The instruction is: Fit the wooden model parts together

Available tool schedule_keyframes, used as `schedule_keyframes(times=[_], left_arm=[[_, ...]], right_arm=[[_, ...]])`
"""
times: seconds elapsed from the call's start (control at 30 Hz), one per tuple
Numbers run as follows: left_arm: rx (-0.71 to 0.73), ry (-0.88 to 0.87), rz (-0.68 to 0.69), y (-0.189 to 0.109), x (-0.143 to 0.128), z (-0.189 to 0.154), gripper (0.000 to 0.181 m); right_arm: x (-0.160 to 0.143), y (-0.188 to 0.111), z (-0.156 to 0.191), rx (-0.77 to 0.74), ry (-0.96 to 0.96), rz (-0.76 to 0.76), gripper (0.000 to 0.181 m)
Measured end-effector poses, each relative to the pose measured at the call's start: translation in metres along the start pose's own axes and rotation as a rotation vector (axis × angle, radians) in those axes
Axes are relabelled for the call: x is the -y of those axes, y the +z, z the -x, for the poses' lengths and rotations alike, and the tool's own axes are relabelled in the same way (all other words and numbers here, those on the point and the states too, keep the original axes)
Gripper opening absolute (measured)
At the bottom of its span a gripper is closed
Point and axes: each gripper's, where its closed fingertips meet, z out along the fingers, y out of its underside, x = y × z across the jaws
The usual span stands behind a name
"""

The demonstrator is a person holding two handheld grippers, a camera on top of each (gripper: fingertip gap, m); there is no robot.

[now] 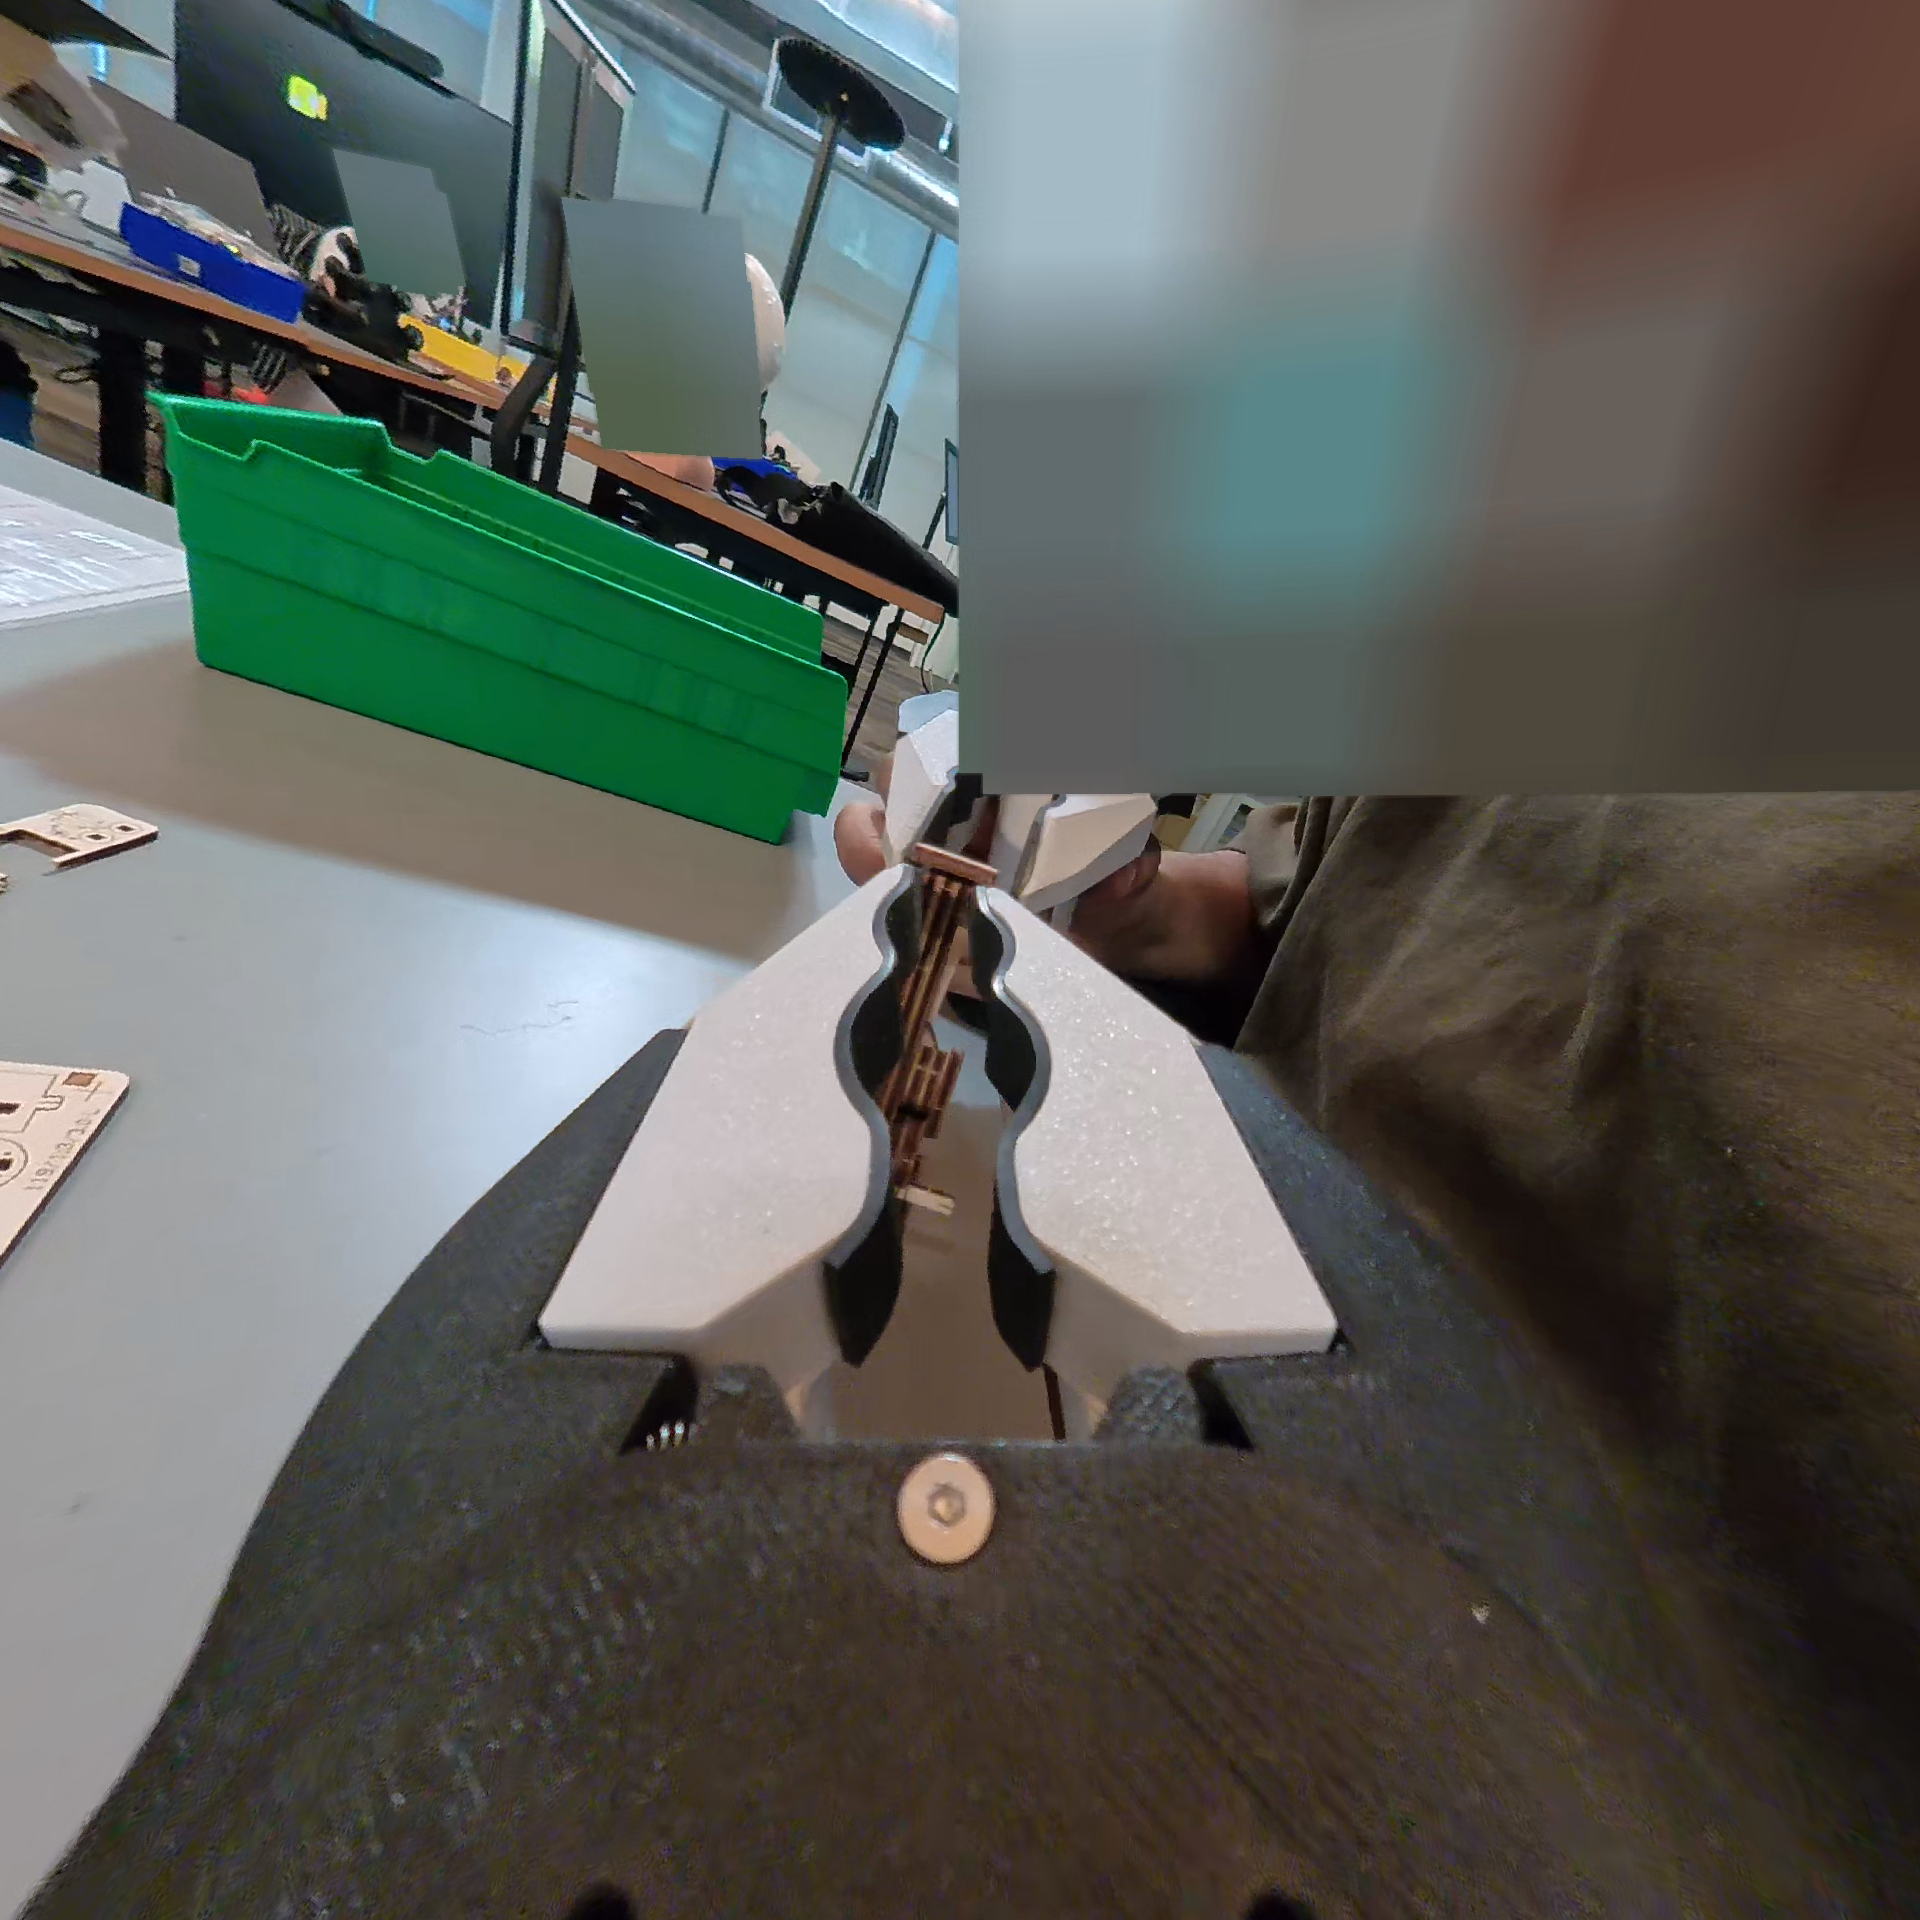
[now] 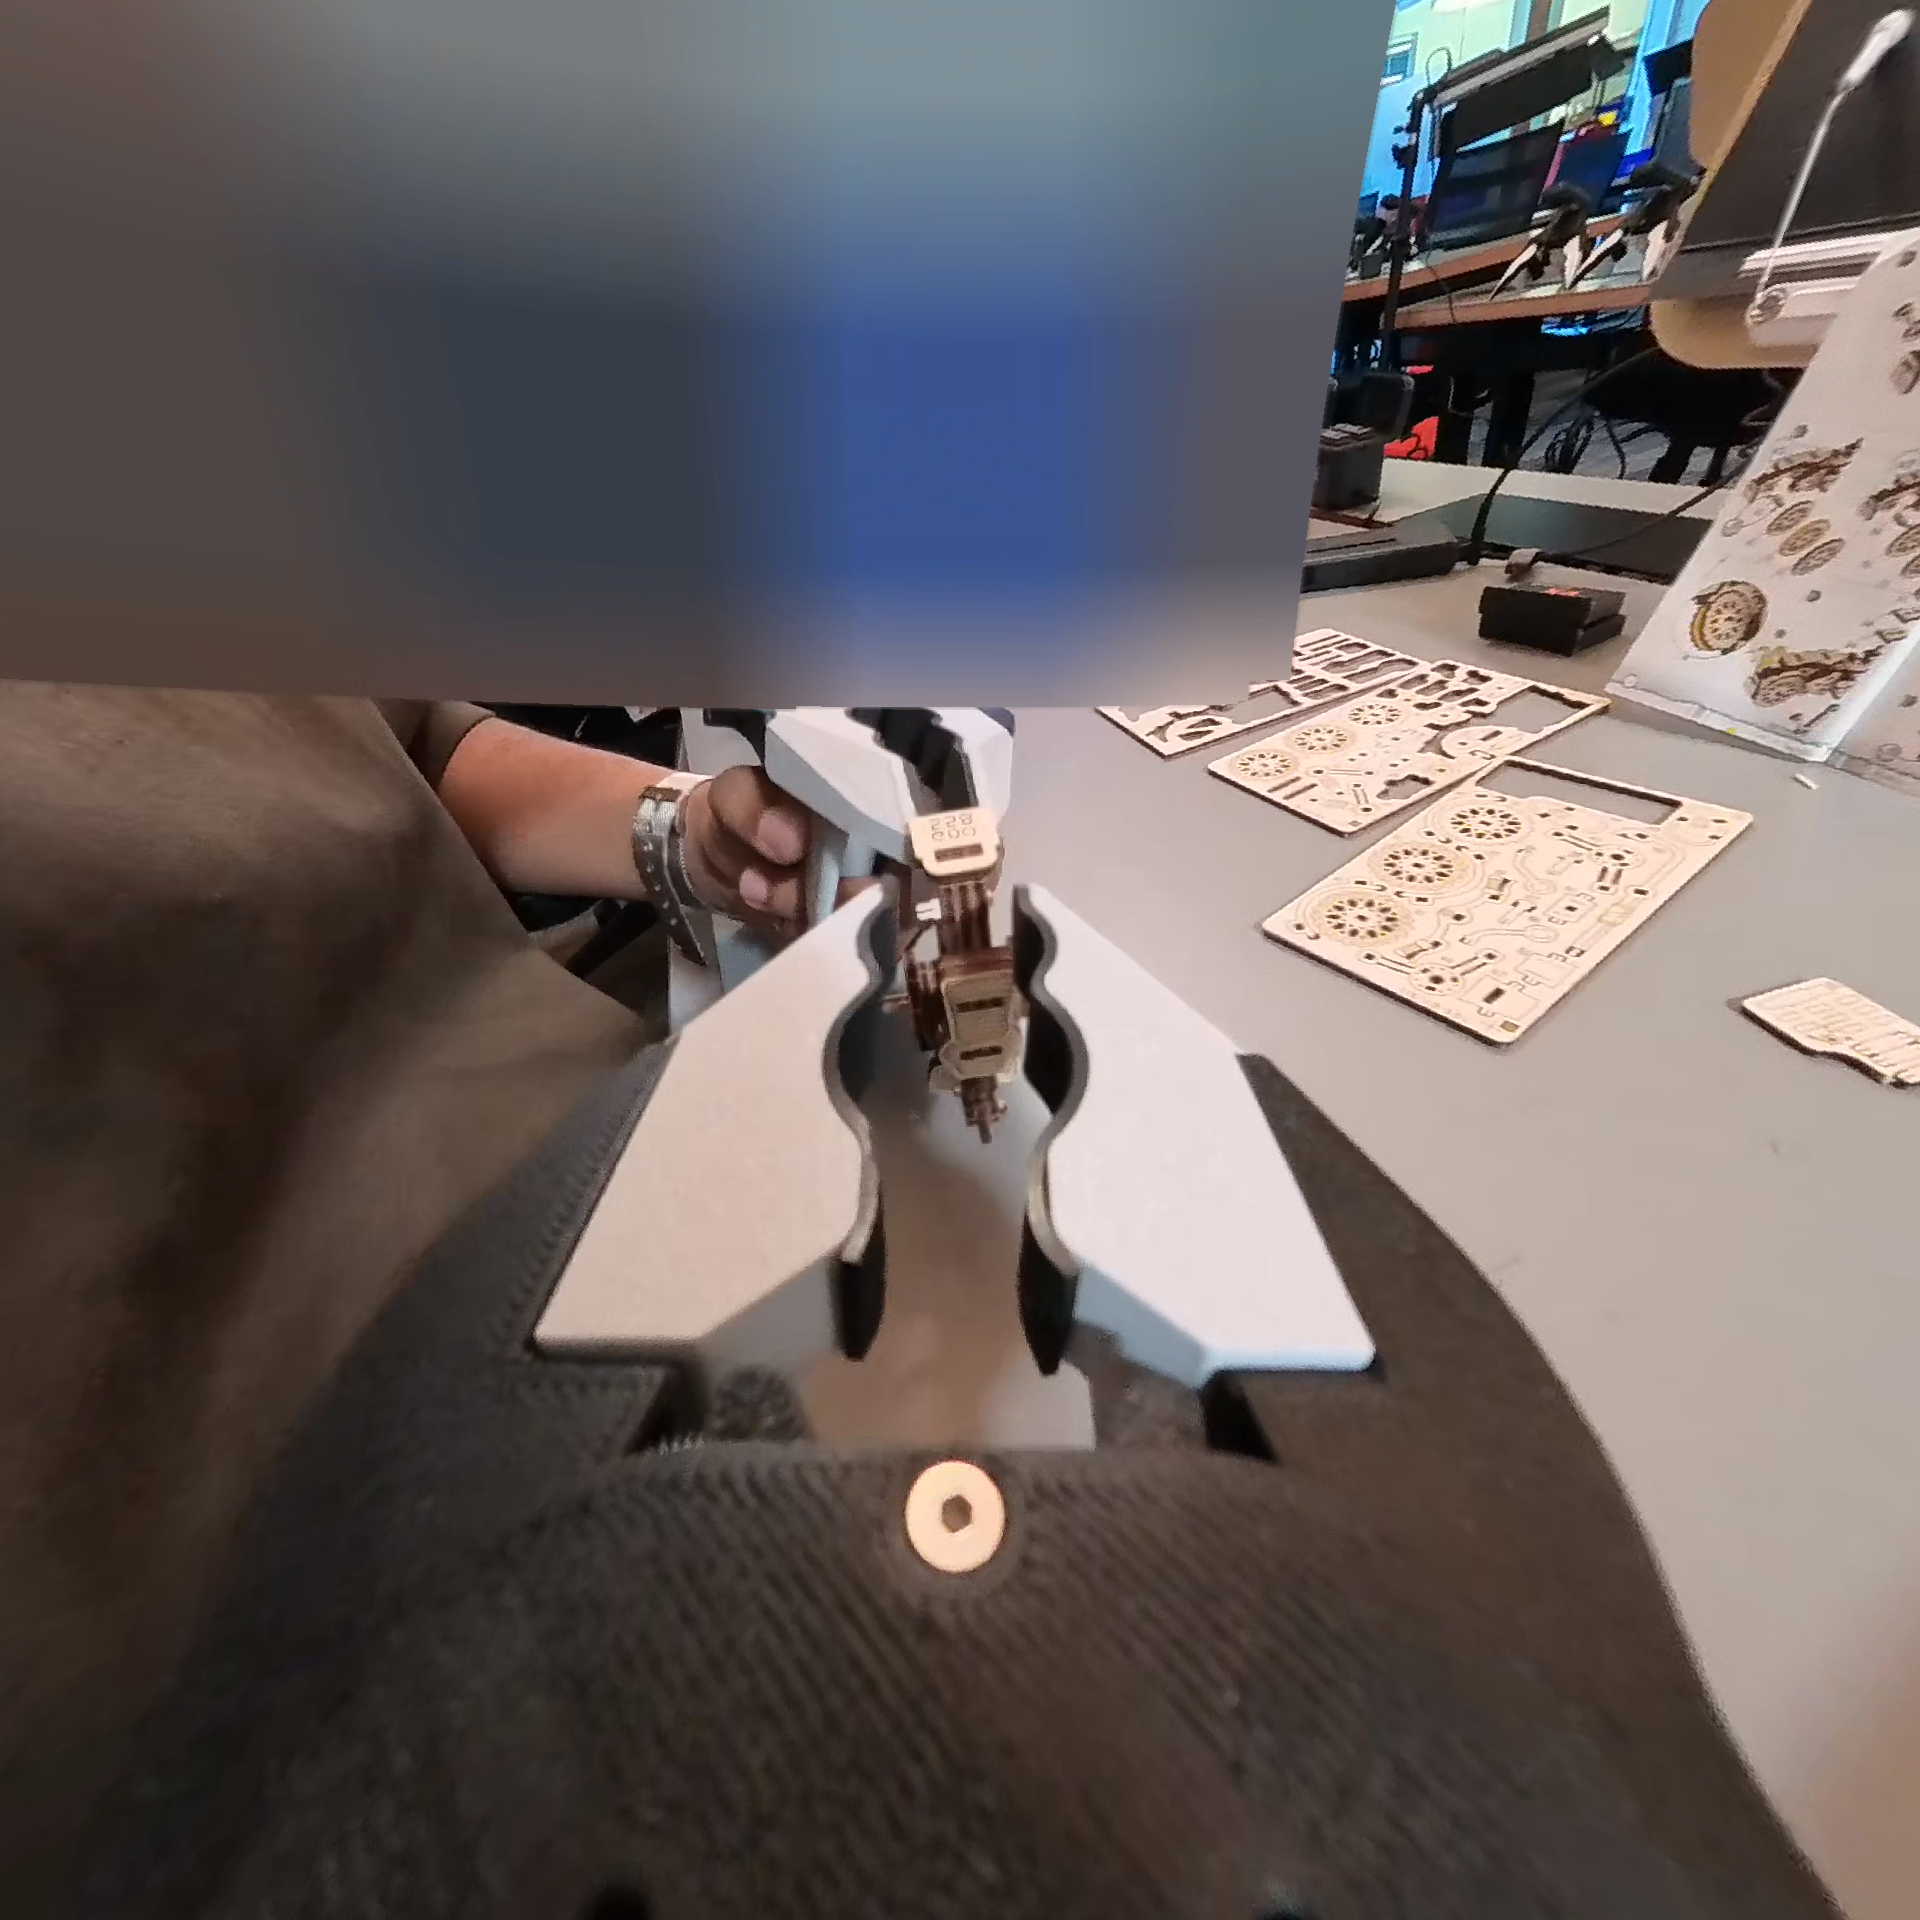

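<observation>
A small brown wooden model assembly (image 1: 920, 1049) is held in the air over the grey table (image 1: 312, 1039), close to the person's body. My left gripper (image 1: 940, 904) is shut on it, with the fingers pinching it edge-on. The right gripper (image 1: 1049, 842) shows just beyond its top end. In the right wrist view the same assembly (image 2: 971, 1003) stands between the fingers of my right gripper (image 2: 954, 914), which sit narrowly around it and close against its sides. The left gripper (image 2: 935, 805) holds its far top cap from behind, with a hand (image 2: 748, 842) on its handle.
A green plastic bin (image 1: 499, 613) stands at the table's far left. Laser-cut wooden part sheets (image 2: 1507, 914) lie to the right, with another sheet (image 2: 1392, 758) behind and an instruction page (image 2: 1808, 540) propped upright. More sheet pieces (image 1: 52, 1143) lie at the left. The person's olive shirt (image 1: 1558, 1143) is close by. Less than 4 cm separates the two grippers' tips.
</observation>
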Motion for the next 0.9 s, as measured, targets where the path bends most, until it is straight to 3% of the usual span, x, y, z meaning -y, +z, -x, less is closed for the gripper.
schedule_keyframes(times=[0.5, 0.9], left_arm=[[-0.047, 0.161, 0.020, -0.001, -0.002, -0.018, 0.006], [-0.036, 0.215, 0.018, 0.001, -0.001, -0.021, 0.006]], right_arm=[[-0.006, 0.001, 0.011, -0.058, -0.371, 0.061, 0.013], [-0.003, -0.002, 0.011, -0.041, -0.385, 0.035, 0.019]])
